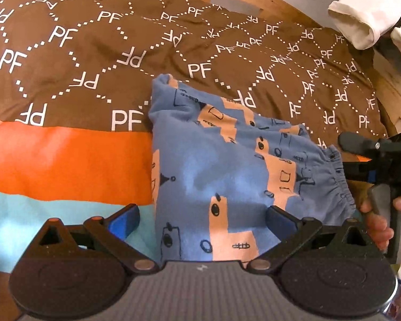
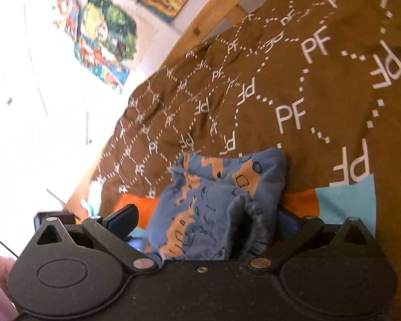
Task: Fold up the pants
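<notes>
Blue cloth: the pants are soft blue with peach shapes and small dark drawings. They lie bunched and partly folded on the bed.

Bed cover: brown with white "PF" letters, then an orange stripe and a light blue stripe near the front edge.

Left tool: its two blue-tipped fingers are wide apart and hold nothing. The near end of the pants sits right between them.

Which way the pants lie: in the left view, they run from the left tool up and away to a far corner, with the crinkly waistband off to the right side.

Right tool: it sits at the waistband side. Its fingers stand apart too, and the gathered cloth bulges up between them. I cannot tell if the right finger is pressing on the cloth, because the cloth covers it.

Hand: a person's hand grips the right tool's handle, just beside the waistband.

Who is nearer: both tools are right up against the pants, one at each side. I think the left one could close on its edge first.

Other things: a white rolled cloth lies well apart at the far right, the bed's wooden frame runs along the far edge, and bright pictures hang on the wall.

In the way: nothing lies on the bed between the tools and the pants.
</notes>
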### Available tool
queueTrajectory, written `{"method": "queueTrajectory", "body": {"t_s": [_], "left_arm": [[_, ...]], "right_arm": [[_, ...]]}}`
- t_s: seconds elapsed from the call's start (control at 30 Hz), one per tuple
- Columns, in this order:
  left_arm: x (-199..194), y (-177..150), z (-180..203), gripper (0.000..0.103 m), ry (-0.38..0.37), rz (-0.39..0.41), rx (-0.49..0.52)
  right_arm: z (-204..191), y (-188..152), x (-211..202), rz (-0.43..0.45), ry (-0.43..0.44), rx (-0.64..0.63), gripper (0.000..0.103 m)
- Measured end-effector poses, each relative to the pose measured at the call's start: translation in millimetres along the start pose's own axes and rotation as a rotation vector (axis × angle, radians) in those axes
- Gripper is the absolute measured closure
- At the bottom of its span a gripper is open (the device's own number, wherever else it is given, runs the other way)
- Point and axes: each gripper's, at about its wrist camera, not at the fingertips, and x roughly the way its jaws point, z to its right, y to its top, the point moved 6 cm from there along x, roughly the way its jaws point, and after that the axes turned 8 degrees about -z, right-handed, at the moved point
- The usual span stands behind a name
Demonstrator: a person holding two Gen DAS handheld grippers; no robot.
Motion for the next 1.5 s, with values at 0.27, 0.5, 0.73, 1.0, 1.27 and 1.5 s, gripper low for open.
{"method": "queueTrajectory", "body": {"t_s": [0.27, 0.5, 0.73, 1.0, 1.27, 1.5], "left_arm": [[0.9, -2.2, 1.5, 0.000, 0.031, 0.009, 0.020], [1.5, -2.9, -0.8, 0.000, 0.018, 0.013, 0.012], [0.5, -6.5, -3.7, 0.000, -0.011, 0.030, 0.027], [-2.9, -4.8, -11.9, 0.001, -0.081, 0.012, -0.023], [-10.5, -3.1, -23.4, 0.037, -0.104, -0.026, -0.092], [-11.5, -0.5, -16.0, 0.069, -0.096, -0.059, -0.092]], "right_arm": [[2.9, -3.8, 2.3, 0.016, -0.131, -0.006, 0.022], [23.8, -4.2, -3.5, 0.045, -0.152, 0.117, 0.062], [26.2, -5.4, -3.3, 0.044, -0.167, 0.114, 0.069], [27.5, -6.1, -2.6, 0.053, -0.163, 0.131, 0.069], [24.8, -8.8, -2.5, 0.068, -0.185, 0.106, 0.070], [8.1, -14.2, 0.4, 0.090, -0.310, 0.007, 0.076]]}}
